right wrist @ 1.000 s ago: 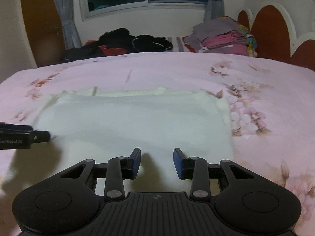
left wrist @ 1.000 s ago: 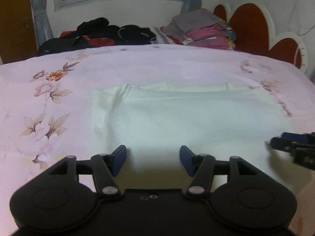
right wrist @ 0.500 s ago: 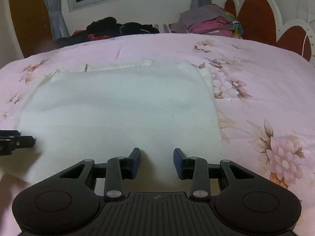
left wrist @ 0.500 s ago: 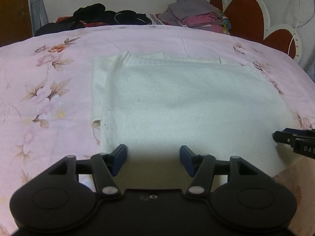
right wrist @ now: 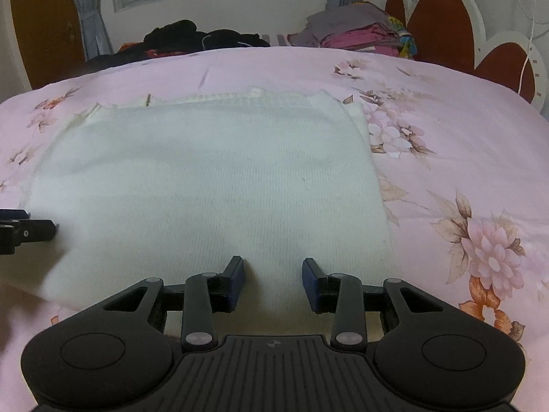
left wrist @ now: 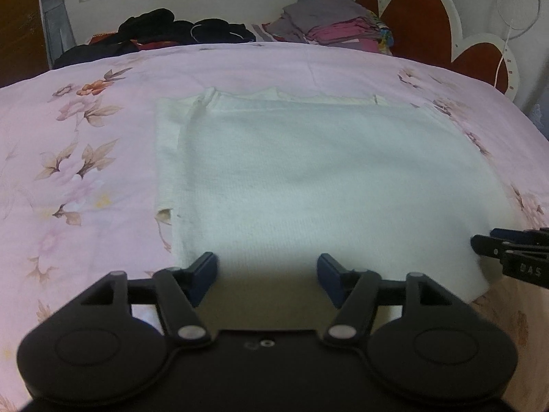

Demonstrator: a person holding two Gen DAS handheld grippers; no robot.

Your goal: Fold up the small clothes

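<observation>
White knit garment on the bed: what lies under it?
Under the white knit garment lies the pink floral bedspread. A cream layer peeks out along one side; what else it covers is hidden.

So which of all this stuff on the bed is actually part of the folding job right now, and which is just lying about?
In the job:
- white knit garment
- left gripper, jaws opening
- right gripper

Lying about:
- heap of black clothes
- folded grey and pink stack
- pink floral bedspread
</observation>
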